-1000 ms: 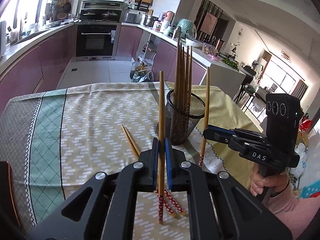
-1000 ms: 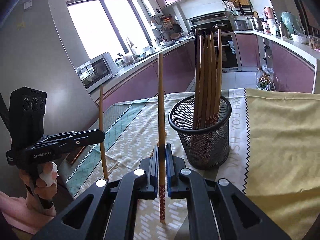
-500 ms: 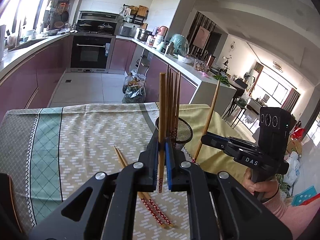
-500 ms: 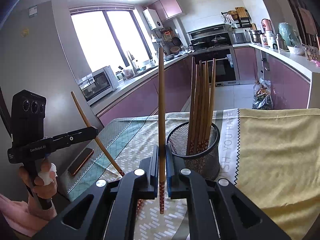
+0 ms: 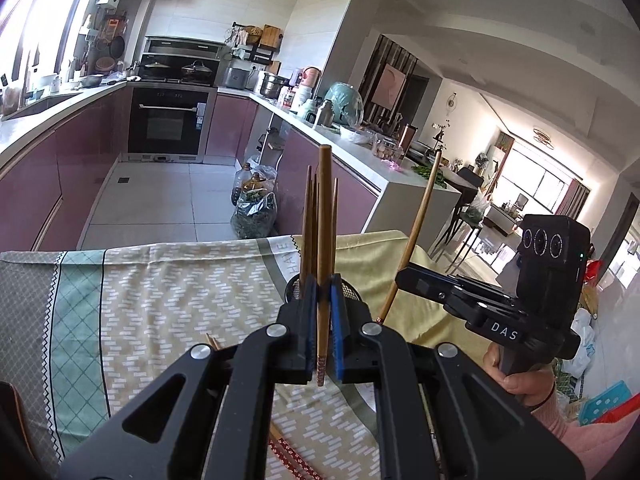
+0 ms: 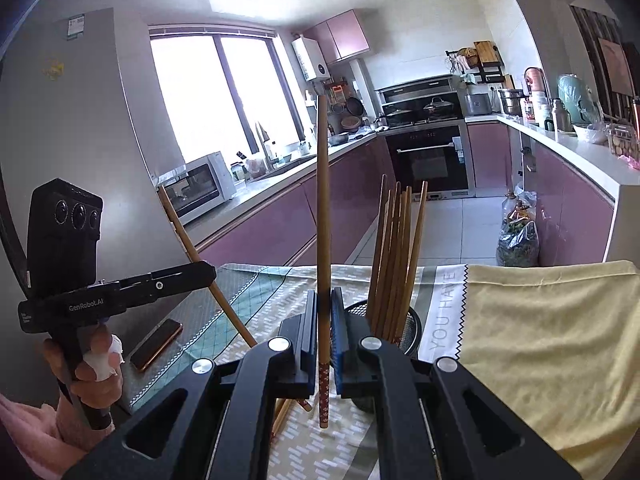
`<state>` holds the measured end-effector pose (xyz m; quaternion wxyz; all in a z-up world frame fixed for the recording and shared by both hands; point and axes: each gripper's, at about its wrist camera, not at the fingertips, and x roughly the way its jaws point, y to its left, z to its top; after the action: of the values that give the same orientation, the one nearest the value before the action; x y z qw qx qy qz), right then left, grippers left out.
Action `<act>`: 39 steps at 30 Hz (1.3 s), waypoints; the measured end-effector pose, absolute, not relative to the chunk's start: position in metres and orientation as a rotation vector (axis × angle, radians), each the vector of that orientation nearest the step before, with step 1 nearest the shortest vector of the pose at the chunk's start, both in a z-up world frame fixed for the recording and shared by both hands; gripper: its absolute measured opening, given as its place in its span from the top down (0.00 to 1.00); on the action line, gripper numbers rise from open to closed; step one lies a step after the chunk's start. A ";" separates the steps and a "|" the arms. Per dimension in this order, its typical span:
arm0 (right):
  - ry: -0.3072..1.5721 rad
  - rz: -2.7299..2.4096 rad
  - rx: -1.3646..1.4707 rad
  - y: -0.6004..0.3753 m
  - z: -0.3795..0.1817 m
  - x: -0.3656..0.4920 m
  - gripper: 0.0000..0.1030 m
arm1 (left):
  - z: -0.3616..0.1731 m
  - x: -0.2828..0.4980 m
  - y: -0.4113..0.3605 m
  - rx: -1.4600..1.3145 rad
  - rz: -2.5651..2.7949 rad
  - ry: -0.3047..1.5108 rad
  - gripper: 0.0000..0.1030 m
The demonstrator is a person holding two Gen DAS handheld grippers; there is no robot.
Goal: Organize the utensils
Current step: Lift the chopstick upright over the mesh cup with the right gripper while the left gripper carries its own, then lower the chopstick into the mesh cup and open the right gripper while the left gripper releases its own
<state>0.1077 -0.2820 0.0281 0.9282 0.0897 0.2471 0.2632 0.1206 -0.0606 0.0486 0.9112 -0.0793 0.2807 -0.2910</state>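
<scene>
In the left wrist view my left gripper (image 5: 323, 308) is shut on an upright wooden chopstick (image 5: 324, 220). The black mesh holder (image 5: 354, 294) sits just behind the fingers, mostly hidden, with several chopsticks (image 5: 307, 224) standing in it. At the right, my right gripper (image 5: 402, 276) is shut on a tilted chopstick (image 5: 418, 228). In the right wrist view my right gripper (image 6: 323, 320) clamps its chopstick (image 6: 322, 208), left of the mesh holder (image 6: 412, 330) and the chopsticks in it (image 6: 396, 256). At the left, my left gripper (image 6: 210, 272) holds a leaning chopstick (image 6: 188, 236).
Loose chopsticks (image 5: 290, 458) lie on the patterned tablecloth (image 5: 168, 304) below the grippers. A phone (image 6: 156, 344) lies near the table's left side. A yellow cloth (image 6: 540, 340) covers the right part. Kitchen counters and a bag (image 5: 254, 216) on the floor lie beyond the far edge.
Both grippers have risen with their chopsticks, lifting the tips clear of the table. The holder now sits lower in both views. Each chopstick, seen from the other gripper's camera, has gone from upright to leaning.
</scene>
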 end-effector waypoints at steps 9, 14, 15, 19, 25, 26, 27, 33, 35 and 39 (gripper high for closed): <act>0.466 0.533 0.167 -0.279 0.047 0.117 0.95 | 0.073 0.128 -0.068 -0.165 -0.616 0.528 0.93; 0.449 0.529 0.162 -0.278 0.054 0.121 0.95 | 0.083 0.133 -0.074 -0.160 -0.622 0.507 0.93; 0.445 0.526 0.161 -0.278 0.055 0.122 0.95 | 0.085 0.134 -0.075 -0.157 -0.622 0.503 0.93; 0.438 0.512 0.167 -0.280 0.057 0.129 0.95 | 0.090 0.138 -0.080 -0.145 -0.614 0.491 0.93; 0.441 0.489 0.175 -0.282 0.054 0.141 0.95 | 0.085 0.149 -0.090 -0.119 -0.586 0.507 0.93; 0.444 0.487 0.176 -0.282 0.052 0.143 0.95 | 0.084 0.151 -0.092 -0.118 -0.582 0.513 0.93; 0.446 0.484 0.177 -0.282 0.051 0.145 0.95 | 0.084 0.153 -0.095 -0.116 -0.579 0.520 0.93; 0.472 0.467 0.181 -0.279 0.040 0.155 0.95 | 0.075 0.159 -0.106 -0.074 -0.558 0.560 0.93; 0.487 0.466 0.180 -0.277 0.036 0.157 0.95 | 0.074 0.157 -0.111 -0.059 -0.552 0.571 0.93; 0.517 0.465 0.176 -0.273 0.028 0.163 0.95 | 0.068 0.159 -0.116 -0.023 -0.544 0.605 0.93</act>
<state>0.1634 -0.2726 0.0284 0.9363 0.0862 0.2530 0.2277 0.1589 -0.1157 0.0679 0.9184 -0.0113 0.2943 -0.2644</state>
